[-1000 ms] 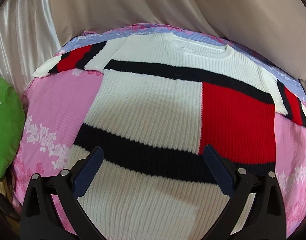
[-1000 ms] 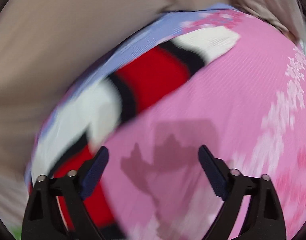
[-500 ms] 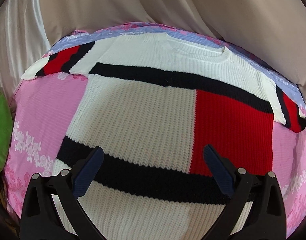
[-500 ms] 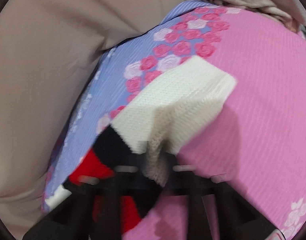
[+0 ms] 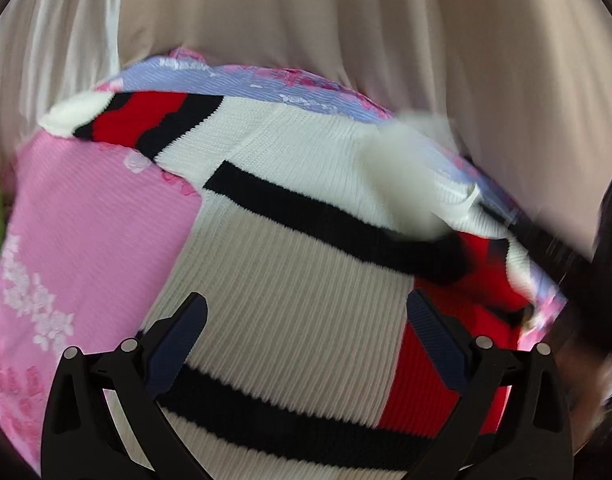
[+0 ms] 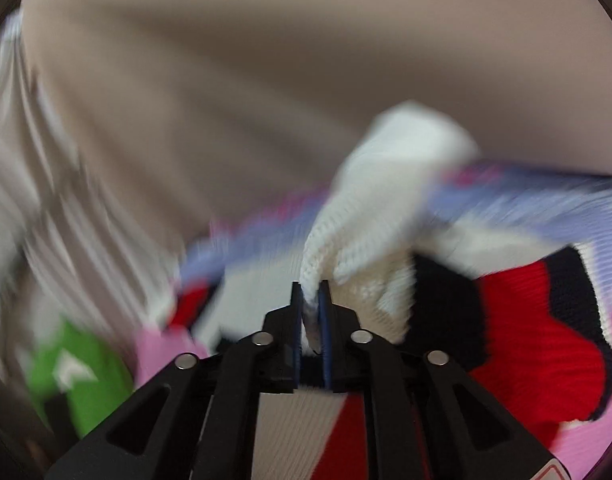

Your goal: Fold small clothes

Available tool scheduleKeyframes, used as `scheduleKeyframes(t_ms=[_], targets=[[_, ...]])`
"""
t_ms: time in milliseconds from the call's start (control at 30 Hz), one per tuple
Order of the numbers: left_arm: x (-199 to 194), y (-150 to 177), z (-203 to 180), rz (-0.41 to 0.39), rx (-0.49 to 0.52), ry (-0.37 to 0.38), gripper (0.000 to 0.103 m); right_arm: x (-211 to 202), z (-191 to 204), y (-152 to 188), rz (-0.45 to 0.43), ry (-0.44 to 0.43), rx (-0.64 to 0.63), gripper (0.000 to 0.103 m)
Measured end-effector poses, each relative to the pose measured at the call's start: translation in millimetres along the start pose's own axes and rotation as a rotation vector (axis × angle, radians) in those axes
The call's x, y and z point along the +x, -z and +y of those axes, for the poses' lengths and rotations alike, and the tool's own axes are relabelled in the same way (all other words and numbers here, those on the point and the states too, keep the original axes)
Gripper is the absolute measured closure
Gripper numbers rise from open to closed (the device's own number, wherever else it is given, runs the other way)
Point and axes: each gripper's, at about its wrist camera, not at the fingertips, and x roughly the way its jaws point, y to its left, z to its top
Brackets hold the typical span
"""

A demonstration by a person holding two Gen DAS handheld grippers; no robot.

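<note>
white ribbed knit sweater with black stripes and red blocks [image 5: 289, 280] lies spread on the pink floral bedspread [image 5: 85, 240], filling frame centre. right gripper [image 6: 310, 308] clenched on the white sleeve cuff [image 6: 386, 184], cuff raised at mid-frame over the sweater body. left gripper [image 5: 306, 320] released, jaws wide, hovering above the lower body. step judged: first sleeve fold inward. next: lay cuff flat across chest, then let go. green cushion [image 6: 81, 372] lower left. no legible writing.
</note>
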Motion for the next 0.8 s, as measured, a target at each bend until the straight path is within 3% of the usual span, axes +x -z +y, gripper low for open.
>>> scheduleKeyframes(t_ms=[67,133,200,333,400,433,467,500,533,600,633,667,700,800], targets=[[11,-10,1,0.008,-0.01,0.039,0.005,9,5,19,0.024,0.036,0.016,0.091],[28,-21,-2,0.027,-0.01,0.061,0.005,-12,1,39,-0.003,0.119,0.032,0.081],[54,-34,-10,0.058,-0.018,0.091,0.005,-39,-17,60,-0.04,0.27,0.059,0.056],[108,-47,-15,0.15,-0.105,0.121,0.005,-84,-72,91,-0.027,0.532,0.129,0.048],[128,-46,-10,0.197,-0.169,0.095,0.01,-90,-87,95,-0.012,0.565,0.162,0.048],[127,-47,-10,0.158,-0.185,0.089,0.015,-93,-98,98,0.002,0.577,0.186,0.048],[124,-49,-14,0.127,-0.177,0.08,0.027,-93,-112,100,0.016,0.589,0.207,0.048],[125,-53,-18,0.138,-0.163,0.137,0.064,-91,-121,100,0.029,0.595,0.215,0.048],[127,-56,-20,0.153,-0.175,0.182,0.085,-87,-123,100,0.038,0.595,0.211,0.048],[119,-68,-24,0.114,-0.19,0.213,0.094,-79,-125,101,0.035,0.569,0.194,0.048],[113,-76,-26,0.09,-0.18,0.223,0.095,-77,-127,98,0.026,0.549,0.198,0.049],[102,-89,-29,0.037,-0.161,0.239,0.096,-72,-131,92,0.019,0.524,0.203,0.06],[91,-99,-32,-0.003,-0.147,0.254,0.096,-72,-133,91,0.014,0.495,0.204,0.094],[64,-123,-30,-0.102,-0.106,0.249,0.096,-74,-121,70,-0.051,0.451,0.188,0.094]])
